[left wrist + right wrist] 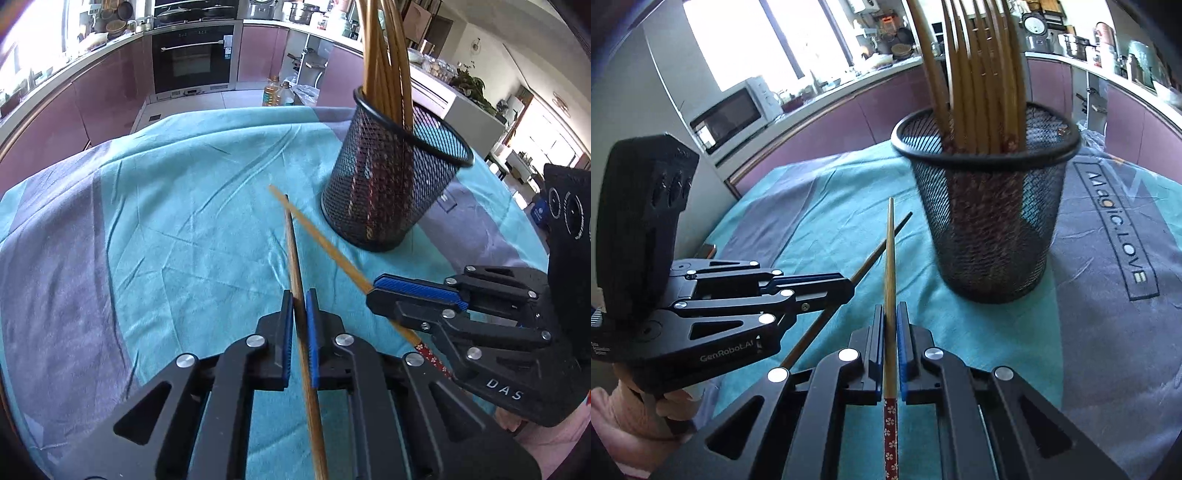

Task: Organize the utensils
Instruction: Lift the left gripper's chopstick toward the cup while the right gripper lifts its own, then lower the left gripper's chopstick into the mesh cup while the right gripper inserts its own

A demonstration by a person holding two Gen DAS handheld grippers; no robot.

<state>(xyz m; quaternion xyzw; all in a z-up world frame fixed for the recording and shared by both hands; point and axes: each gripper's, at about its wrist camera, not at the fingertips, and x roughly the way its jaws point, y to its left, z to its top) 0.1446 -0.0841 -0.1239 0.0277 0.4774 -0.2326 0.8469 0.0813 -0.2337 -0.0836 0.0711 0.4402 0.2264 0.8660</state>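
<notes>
A black mesh cup (pixel 391 173) stands on the teal cloth and holds several bamboo chopsticks (pixel 384 62); it also shows in the right wrist view (pixel 990 221). My left gripper (pixel 299 295) is shut on one chopstick (pixel 293 240) that points forward, tip left of the cup. My right gripper (pixel 891 310) is shut on another chopstick (pixel 889 258) with a red flowered handle end, tip near the cup's base. The right gripper shows at the right of the left wrist view (pixel 373 286), the left gripper at the left of the right wrist view (pixel 849 284). The two chopsticks cross.
The teal and grey cloth (pixel 166 206) covers the round table; it bears "Magic.LOVE" lettering (pixel 1115 225) to the right of the cup. Kitchen cabinets and an oven (pixel 194 59) lie beyond the table's far edge. A microwave (pixel 731 110) sits at the left.
</notes>
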